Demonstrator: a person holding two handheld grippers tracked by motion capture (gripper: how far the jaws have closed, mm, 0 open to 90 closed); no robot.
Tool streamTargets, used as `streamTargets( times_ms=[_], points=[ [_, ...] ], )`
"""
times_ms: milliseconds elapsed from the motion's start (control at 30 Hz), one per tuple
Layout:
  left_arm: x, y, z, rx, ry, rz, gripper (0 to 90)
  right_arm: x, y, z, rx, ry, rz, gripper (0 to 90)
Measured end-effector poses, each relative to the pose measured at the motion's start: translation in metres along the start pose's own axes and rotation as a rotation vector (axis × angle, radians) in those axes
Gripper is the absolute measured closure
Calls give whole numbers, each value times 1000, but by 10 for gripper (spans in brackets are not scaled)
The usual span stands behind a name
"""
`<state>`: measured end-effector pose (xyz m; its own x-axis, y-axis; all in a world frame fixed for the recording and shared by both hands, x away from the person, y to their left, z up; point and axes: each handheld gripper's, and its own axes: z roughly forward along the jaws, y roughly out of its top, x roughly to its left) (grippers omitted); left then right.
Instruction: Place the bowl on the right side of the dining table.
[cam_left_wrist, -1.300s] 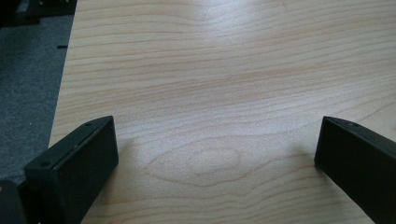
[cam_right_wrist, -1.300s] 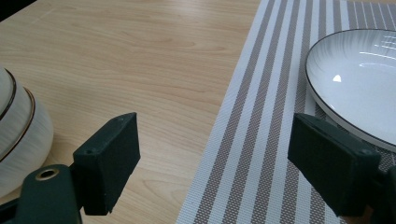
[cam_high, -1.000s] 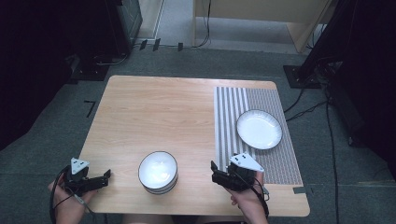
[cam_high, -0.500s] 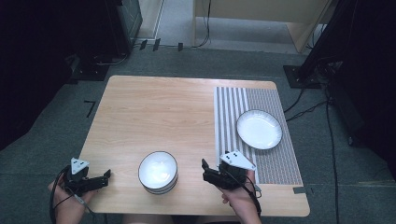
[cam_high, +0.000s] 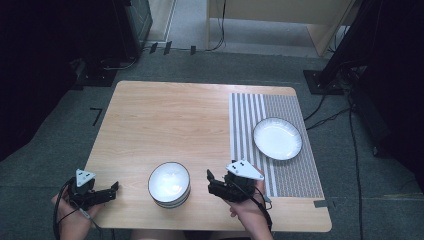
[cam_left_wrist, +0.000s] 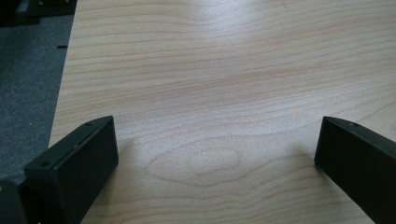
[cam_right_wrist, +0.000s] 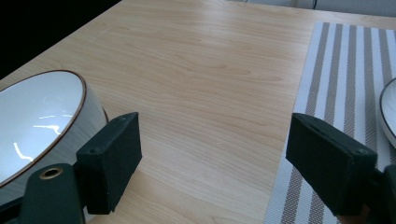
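Observation:
A stack of white bowls with brown rims (cam_high: 169, 184) stands near the table's front edge, and its top bowl (cam_right_wrist: 35, 116) fills the left of the right gripper view. My right gripper (cam_high: 212, 184) is just right of the stack, open, jaws pointing toward it with nothing between them (cam_right_wrist: 212, 154). A white plate (cam_high: 277, 138) lies on the striped placemat (cam_high: 250, 120) at the right. My left gripper (cam_high: 111, 190) rests at the front left corner, open over bare wood (cam_left_wrist: 215, 144).
The wooden table (cam_high: 170, 120) has broad free room at its middle and back. Cables (cam_high: 325, 107) and black stands (cam_high: 325, 80) lie on the grey floor around it. The placemat's edge (cam_right_wrist: 299, 93) runs by my right jaw.
My right gripper has shifted left, from over the placemat's edge toward the bowl stack. The left gripper has stayed where it was.

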<state>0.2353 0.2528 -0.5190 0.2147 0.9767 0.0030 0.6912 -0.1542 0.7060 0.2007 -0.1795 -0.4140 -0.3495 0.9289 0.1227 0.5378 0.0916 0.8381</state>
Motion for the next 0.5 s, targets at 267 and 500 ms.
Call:
streamTargets(
  times_ms=[267,500],
  points=[
    [0,0,0,0,0,0,0,11,3,4,1,22,-7,179],
    [0,0,0,0,0,0,0,20,5,8,2,33,-13,180]
  ],
)
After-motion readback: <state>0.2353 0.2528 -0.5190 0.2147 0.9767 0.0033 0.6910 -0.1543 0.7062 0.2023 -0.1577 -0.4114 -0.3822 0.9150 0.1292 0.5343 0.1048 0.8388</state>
